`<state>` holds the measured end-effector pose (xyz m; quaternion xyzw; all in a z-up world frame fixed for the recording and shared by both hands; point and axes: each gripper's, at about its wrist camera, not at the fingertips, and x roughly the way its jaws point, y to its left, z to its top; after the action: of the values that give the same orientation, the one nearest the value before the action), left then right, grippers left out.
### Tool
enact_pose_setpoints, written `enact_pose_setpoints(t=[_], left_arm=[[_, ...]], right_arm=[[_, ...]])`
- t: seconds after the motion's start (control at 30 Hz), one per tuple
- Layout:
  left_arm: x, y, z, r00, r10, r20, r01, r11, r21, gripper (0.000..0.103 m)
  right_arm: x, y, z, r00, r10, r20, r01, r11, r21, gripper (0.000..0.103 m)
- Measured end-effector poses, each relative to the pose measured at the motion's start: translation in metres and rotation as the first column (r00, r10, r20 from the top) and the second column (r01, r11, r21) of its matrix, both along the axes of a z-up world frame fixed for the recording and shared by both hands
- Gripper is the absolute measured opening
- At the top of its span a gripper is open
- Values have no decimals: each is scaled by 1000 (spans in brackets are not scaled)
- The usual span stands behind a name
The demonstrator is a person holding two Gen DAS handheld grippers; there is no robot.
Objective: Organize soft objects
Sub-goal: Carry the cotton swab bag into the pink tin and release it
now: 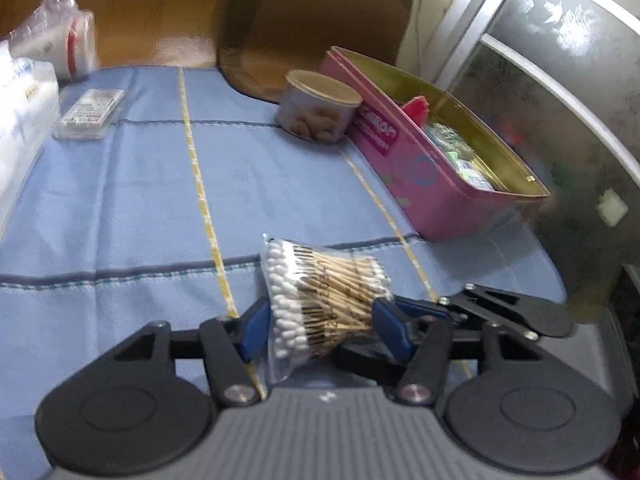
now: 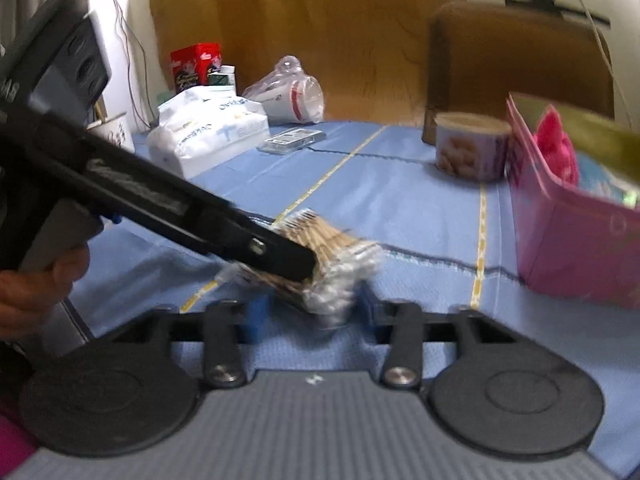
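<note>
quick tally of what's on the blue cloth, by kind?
Bags or plastic-wrapped packs: 3, namely cotton swab bag, white tissue pack, bagged cup
Tins: 2, namely pink tin, round tin
Clear flat case: 1
Total: 6

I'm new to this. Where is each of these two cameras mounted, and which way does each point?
Left wrist view: sits on the left gripper, looking along its jaws, which hold a swab pack, toward a pink tin and a can.
Right wrist view: sits on the right gripper, facing the same pack; a hand holding the left gripper shows at left.
Both share the pack, tin, can and blue cloth.
</note>
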<state>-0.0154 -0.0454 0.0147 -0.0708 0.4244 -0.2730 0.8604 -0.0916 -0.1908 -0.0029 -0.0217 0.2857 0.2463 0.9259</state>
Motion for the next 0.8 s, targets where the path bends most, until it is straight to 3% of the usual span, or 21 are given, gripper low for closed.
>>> enact_pose_setpoints(t=[0.17,0.33,0.43,0.5,0.57,0.6,0.7,0.8], left_arm=[[7,-31,52,989,-60,133,60,998,6,55],[26,-102,93,950,-171,263,169,985,30,56],[44,-148,94,941,-208,265,209,978,27,57],[57,-171,86,940,-210,270,207,978,42,71],[66,-189,77,942,-185,280,165,982,96,74],[68,-192,73,945,-171,278,143,983,119,74],[61,-180,69,946,-169,278,147,984,101,74],[48,-157,72,933,-137,332,95,985,141,75]], right_arm=[[-3,-33,29,984,-81,156,74,996,51,43],[-1,-83,58,927,-227,300,221,974,55,43],[11,-116,63,898,-308,313,308,950,50,43],[24,-135,59,872,-366,324,381,924,21,45],[42,-151,48,823,-456,337,508,858,-79,60],[47,-159,44,799,-502,332,557,825,-95,60],[37,-183,44,791,-545,277,554,831,53,59],[29,-183,43,782,-560,272,556,825,100,59]])
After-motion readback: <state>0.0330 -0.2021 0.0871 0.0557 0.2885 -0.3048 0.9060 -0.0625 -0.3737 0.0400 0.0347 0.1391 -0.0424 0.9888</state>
